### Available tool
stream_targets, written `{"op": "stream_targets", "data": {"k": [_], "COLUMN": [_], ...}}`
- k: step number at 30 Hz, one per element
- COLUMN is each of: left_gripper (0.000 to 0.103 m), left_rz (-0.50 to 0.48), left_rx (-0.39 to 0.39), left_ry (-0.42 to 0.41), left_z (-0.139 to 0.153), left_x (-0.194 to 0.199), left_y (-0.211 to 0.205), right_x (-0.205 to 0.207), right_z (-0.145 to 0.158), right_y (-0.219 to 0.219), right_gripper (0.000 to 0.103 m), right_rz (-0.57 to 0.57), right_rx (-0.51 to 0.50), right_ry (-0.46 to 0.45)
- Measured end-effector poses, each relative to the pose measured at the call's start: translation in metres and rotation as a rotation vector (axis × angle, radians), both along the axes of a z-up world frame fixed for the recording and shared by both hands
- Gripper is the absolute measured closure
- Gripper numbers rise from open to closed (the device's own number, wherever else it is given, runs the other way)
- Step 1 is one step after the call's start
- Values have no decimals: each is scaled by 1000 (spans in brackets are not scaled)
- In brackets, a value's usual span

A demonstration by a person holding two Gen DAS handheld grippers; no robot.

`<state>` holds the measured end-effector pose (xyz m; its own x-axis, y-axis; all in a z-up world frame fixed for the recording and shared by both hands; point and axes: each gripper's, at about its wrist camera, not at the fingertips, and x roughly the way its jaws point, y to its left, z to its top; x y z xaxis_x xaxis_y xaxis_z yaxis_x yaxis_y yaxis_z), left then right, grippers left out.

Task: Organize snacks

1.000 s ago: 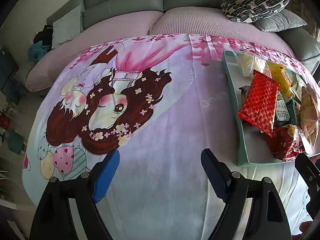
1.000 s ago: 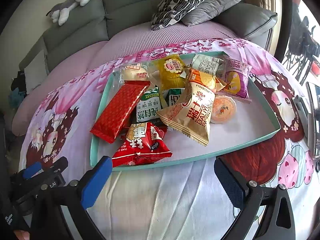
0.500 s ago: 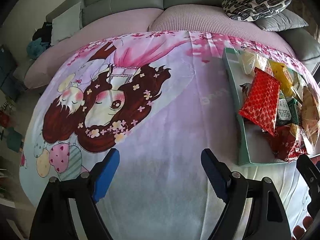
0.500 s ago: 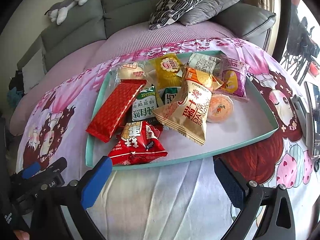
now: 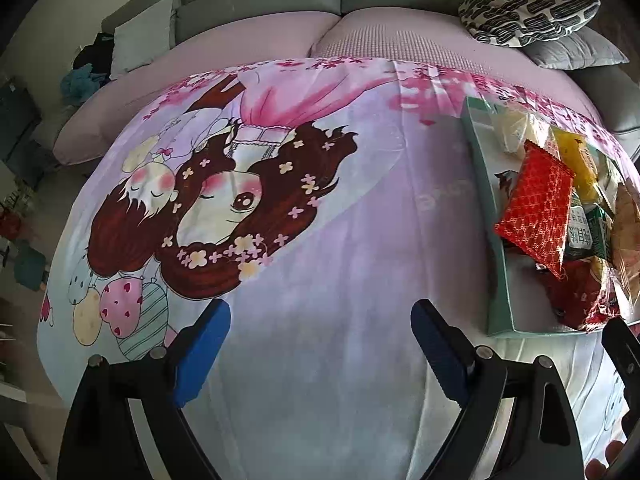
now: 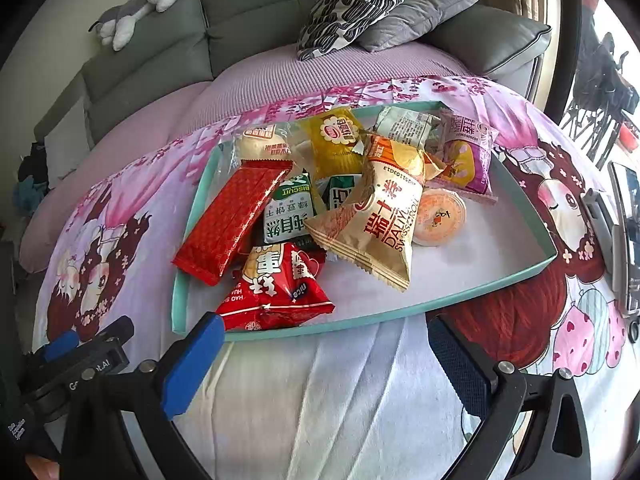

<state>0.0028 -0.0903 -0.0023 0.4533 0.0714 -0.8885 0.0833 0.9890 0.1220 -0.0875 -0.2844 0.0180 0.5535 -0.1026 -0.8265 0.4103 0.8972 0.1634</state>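
Note:
A teal tray (image 6: 400, 314) sits on the cartoon-print blanket and holds a heap of snacks. Among them are a long red packet (image 6: 232, 220), a red triangular bag (image 6: 276, 292), a tan Swiss-roll packet (image 6: 380, 224), a green biscuit packet (image 6: 290, 216), a yellow packet (image 6: 336, 140), a purple packet (image 6: 468, 156) and an orange jelly cup (image 6: 440, 218). My right gripper (image 6: 324, 326) is open and empty just short of the tray's near rim. My left gripper (image 5: 320, 316) hovers over bare blanket left of the tray (image 5: 480, 184), its jaws opening with nothing between them.
A grey sofa with a pink cover runs behind the blanket. On it are a black-and-white patterned cushion (image 6: 356, 4), a grey cushion (image 6: 420, 12) and a plush toy (image 6: 136, 4). A flat device (image 6: 624, 232) lies at the blanket's right edge.
The left gripper's jaws stand slightly wider than before. Both hands and the snacks have stayed where they were.

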Motion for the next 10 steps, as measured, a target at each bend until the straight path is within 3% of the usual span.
{"op": "stream_targets", "data": {"k": [10], "left_gripper": [11], "left_rz": [19], "left_rx": [-17], "left_ry": [-25], "left_z": [5], "left_x": [-1], "left_y": [4], "right_x": [0], "right_z": [1], "right_y": [1], "right_gripper": [0], "right_rz": [4], "right_rx": [-2], "right_ry": [-3]}}
